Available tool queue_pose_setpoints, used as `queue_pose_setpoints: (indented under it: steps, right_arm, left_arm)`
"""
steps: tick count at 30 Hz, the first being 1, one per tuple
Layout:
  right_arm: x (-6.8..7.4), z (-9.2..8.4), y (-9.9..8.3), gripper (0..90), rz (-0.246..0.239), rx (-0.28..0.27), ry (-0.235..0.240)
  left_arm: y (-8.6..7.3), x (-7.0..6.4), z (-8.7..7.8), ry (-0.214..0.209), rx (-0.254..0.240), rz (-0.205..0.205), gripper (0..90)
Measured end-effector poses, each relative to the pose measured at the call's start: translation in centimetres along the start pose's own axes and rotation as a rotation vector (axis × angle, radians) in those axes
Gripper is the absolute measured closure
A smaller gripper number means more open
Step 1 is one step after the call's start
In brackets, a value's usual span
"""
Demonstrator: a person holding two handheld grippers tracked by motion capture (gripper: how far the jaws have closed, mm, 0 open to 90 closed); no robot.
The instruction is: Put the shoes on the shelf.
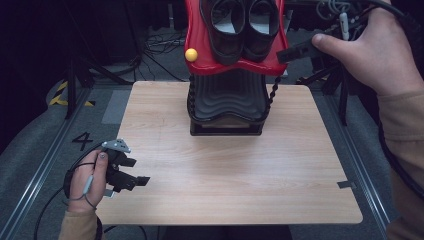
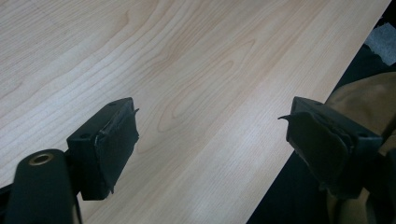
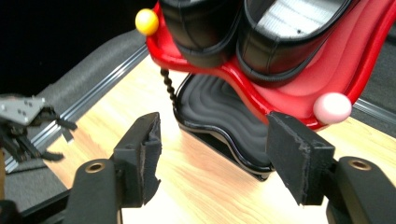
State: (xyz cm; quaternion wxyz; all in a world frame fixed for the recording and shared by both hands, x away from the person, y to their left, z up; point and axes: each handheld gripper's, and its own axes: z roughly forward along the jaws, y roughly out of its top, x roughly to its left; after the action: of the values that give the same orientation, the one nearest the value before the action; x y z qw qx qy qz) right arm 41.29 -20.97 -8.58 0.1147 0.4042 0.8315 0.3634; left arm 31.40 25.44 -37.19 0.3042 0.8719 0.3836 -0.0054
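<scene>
1. Resting at the near left corner of the table [image 1: 235, 190], the left tool [image 1: 131, 173] has its jaws spread wide over bare wood, empty.
2. Farther off, a black ridged tray [image 1: 227, 100] stands at the table's far edge, joined by a beaded cord [image 1: 273, 95] to a red tray [image 1: 197, 35] raised above it, which carries a pair of black shoes [image 1: 245, 25].
3. The right tool [image 1: 295, 51] reaches the red tray's right rim; from its own camera its jaws stand wide apart, gripping nothing.
4. Judging the step as taking that rim, I'd centre it between the pads, then close gently so the shoes stay level.
</scene>
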Motion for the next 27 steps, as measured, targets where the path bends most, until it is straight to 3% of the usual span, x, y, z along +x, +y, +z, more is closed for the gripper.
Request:
queue_pose_setpoints:
  steps: [5,13,20,27]
  right_arm:
    - [-0.3,0.1,-2.1,36.0,-0.038,0.002,0.022]
    - [-1.1,1.2,-7.5,36.0,-0.098,-0.012,0.057]
    - [-2.5,2.8,-12.0,36.1,-0.117,-0.033,0.115]
    - [-4.0,5.6,-15.8,36.1,-0.102,-0.001,0.156]
  left_arm:
    - [-0.2,-0.1,0.2,0.007,0.01,-0.008,17.1]
    - [-0.6,-0.8,0.4,0.009,0.014,-0.008,17.1]
    - [-0.8,-1.8,0.4,0.014,0.005,-0.008,16.5]
    - [-1.3,-2.1,0.5,0.023,0.02,-0.014,16.5]
